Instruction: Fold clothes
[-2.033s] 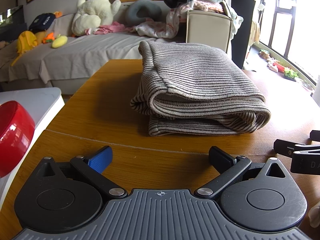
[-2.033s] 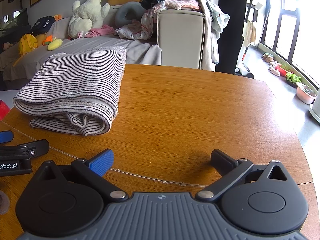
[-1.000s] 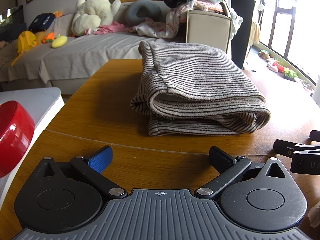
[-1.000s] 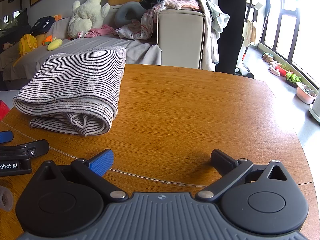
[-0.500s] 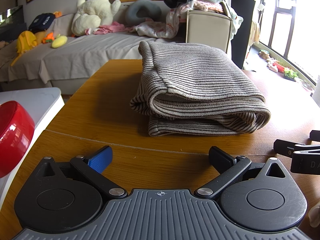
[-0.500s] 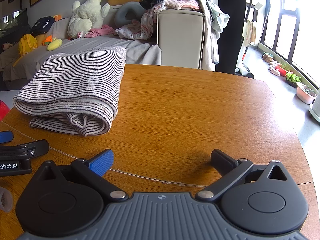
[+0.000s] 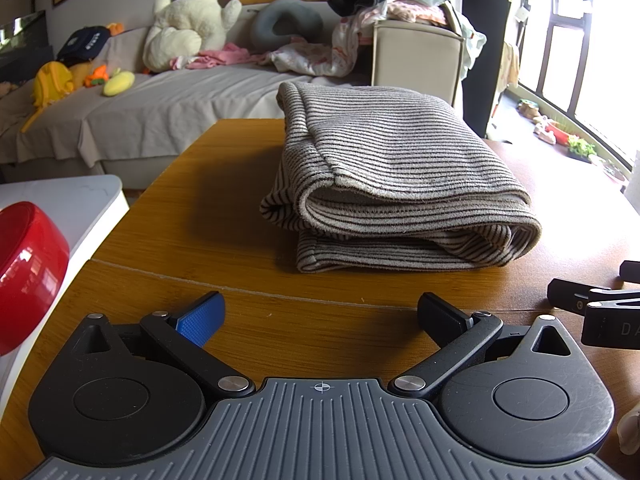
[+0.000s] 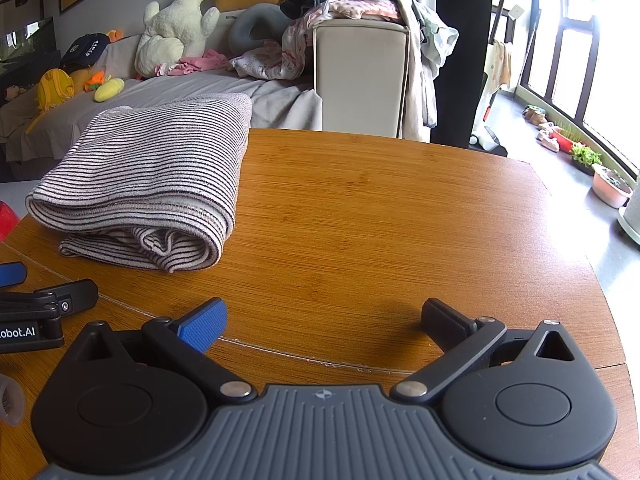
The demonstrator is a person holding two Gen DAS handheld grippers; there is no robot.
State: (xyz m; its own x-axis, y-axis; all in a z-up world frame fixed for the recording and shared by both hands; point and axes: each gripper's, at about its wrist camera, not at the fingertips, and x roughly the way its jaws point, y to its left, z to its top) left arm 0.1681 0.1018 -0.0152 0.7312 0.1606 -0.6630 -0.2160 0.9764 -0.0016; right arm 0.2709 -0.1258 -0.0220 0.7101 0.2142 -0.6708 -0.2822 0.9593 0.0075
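A grey garment with thin dark stripes [image 7: 396,176] lies folded in a thick bundle on the wooden table [image 7: 208,216]; in the right wrist view the same folded garment [image 8: 152,176] sits at the left. My left gripper [image 7: 320,312] rests low on the table just in front of the bundle, open, with nothing between its fingers. My right gripper [image 8: 324,316] sits to the right of the bundle, also open and holding nothing, over bare wood [image 8: 380,220]. Each view catches the other gripper at its edge.
A red bowl [image 7: 28,272] stands on a white surface left of the table. Behind the table are a sofa with soft toys [image 7: 188,36] and a beige box heaped with clothes [image 8: 360,76]. Windows and floor plants lie to the right [image 8: 584,152].
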